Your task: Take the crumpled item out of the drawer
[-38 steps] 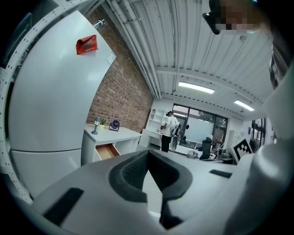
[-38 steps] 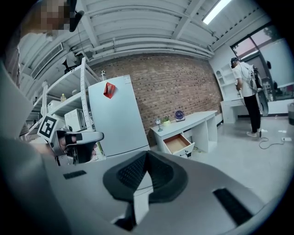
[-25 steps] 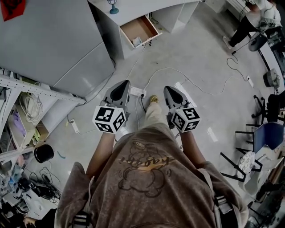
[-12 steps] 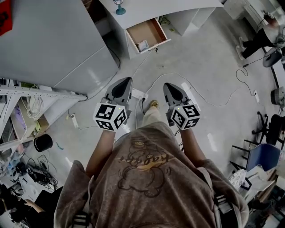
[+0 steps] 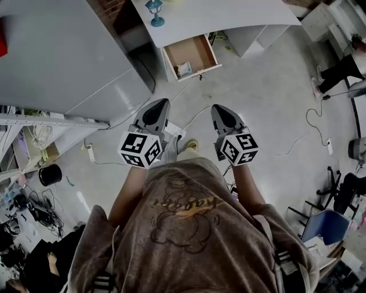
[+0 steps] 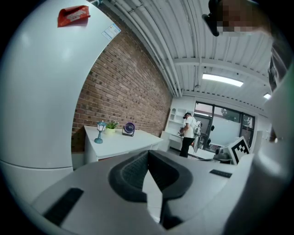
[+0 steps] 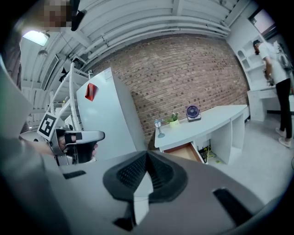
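Observation:
The open wooden drawer (image 5: 191, 54) sticks out of the white desk (image 5: 229, 20) at the top of the head view. A pale crumpled item (image 5: 183, 69) lies in its front left corner. Both grippers are held side by side in front of the person's chest, well short of the drawer and above the floor. My left gripper (image 5: 161, 104) is shut and holds nothing. My right gripper (image 5: 219, 109) is also shut and empty. In the right gripper view the drawer (image 7: 186, 151) shows beyond the shut jaws, under the desk (image 7: 206, 119). The left gripper view shows the desk (image 6: 121, 142) top only.
A tall grey fridge (image 5: 63, 63) stands left of the desk. A teal lamp (image 5: 154, 11) is on the desktop. Cables and a power strip (image 5: 174, 130) lie on the floor under the grippers. A shelf rack (image 5: 23, 137) and black bucket (image 5: 50, 174) are left; another person (image 5: 343, 66) stands far right.
The desk and drawer have slid down and toward the centre of the head view, nearer to the grippers. Both grippers stay shut and level in front of the chest.

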The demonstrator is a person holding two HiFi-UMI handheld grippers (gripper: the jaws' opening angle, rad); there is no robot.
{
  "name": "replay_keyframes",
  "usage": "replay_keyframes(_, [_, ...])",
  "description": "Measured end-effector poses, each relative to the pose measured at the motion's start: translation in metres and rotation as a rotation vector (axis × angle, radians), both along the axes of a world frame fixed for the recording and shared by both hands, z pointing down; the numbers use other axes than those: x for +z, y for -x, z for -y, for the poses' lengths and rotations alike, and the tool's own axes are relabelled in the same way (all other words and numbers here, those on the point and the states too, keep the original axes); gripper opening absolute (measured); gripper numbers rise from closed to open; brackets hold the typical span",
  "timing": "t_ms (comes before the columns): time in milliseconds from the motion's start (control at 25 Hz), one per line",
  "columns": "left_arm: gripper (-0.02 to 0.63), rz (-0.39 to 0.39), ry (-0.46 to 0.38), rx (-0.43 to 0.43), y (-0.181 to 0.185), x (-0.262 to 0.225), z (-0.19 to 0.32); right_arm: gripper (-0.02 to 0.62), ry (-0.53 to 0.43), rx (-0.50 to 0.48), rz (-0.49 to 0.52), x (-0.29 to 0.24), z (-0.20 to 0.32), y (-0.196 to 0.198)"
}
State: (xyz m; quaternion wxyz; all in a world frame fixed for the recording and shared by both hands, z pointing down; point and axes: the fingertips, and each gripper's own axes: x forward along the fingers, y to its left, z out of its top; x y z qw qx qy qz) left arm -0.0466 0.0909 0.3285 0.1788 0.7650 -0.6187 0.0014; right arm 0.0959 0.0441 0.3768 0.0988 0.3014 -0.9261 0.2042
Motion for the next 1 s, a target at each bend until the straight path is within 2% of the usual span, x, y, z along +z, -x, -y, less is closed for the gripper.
replay_keyframes(440, [0.008,0.015,0.011,-0.050,0.007,0.012,0.042,-0.003,0.008,-0.036,0.020,0.014,0.053,0.008])
replay_keyframes(760, [0.008,0.003,0.007,0.046,0.011,0.020,0.085,-0.003,-0.002,0.058,0.035,0.014,0.081,0.013])
replay_keyframes(1000, [0.008,-0.017,0.012,0.096,0.030,0.017,0.114,-0.003,0.015,0.129,0.025,0.014,0.098,0.025])
